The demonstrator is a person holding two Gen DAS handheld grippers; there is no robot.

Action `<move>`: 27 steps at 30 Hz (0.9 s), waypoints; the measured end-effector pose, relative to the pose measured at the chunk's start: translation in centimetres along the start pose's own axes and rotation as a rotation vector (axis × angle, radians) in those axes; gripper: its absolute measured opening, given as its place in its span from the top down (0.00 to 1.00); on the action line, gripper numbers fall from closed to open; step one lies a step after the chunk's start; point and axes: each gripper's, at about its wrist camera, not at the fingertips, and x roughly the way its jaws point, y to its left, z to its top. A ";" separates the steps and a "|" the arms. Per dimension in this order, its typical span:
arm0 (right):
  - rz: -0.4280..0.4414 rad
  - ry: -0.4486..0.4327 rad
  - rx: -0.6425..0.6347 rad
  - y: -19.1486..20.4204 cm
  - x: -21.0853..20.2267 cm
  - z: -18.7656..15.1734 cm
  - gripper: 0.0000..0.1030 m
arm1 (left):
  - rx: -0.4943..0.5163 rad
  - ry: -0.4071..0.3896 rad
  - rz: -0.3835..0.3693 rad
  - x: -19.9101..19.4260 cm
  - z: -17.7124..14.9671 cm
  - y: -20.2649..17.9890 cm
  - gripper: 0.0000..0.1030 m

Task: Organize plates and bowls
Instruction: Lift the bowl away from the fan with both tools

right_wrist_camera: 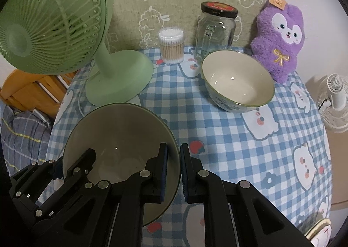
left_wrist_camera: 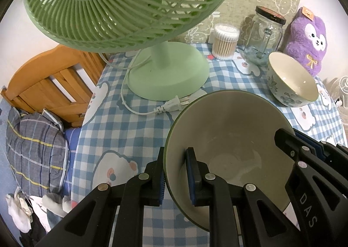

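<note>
Glazed ceramic, by the look of it: the green bowl (right_wrist_camera: pixel 121 149) I am carrying reads as stiff, fairly heavy, slick and breakable, so I judge the rim the only sound place to grip. My left gripper (left_wrist_camera: pixel 175 176) is clamped on its left rim, one pad inside and one outside; my right gripper (right_wrist_camera: pixel 174 173) straddles the opposite rim the same way, seemingly gripping it. It sits tilted, low over the checked tablecloth (right_wrist_camera: pixel 228 138), near the fan (right_wrist_camera: pixel 65 36). Well apart stands the patterned bowl (right_wrist_camera: pixel 237 81), in front of the jar (right_wrist_camera: pixel 215 29) and beside the plush toy (right_wrist_camera: pixel 280 40). I would nest them gently; glaze on glaze can slide or chip.
</note>
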 end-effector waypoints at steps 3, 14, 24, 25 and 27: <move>-0.001 -0.011 -0.004 -0.2 -1.0 0.0 0.86 | -0.004 -0.008 -0.001 -0.9 0.0 -0.2 0.86; 0.006 -0.058 -0.012 -0.6 -5.1 0.2 0.86 | -0.006 -0.056 0.010 -4.8 0.1 -0.5 0.86; -0.003 -0.101 -0.015 -1.4 -9.5 0.0 0.86 | -0.011 -0.098 0.007 -8.6 0.2 -1.1 0.86; -0.004 -0.105 -0.013 -1.6 -9.9 -0.1 0.86 | -0.010 -0.103 0.006 -9.0 0.2 -1.2 0.86; -0.004 -0.112 -0.013 -1.8 -10.9 -0.3 0.86 | -0.007 -0.111 0.003 -9.9 0.1 -1.5 0.86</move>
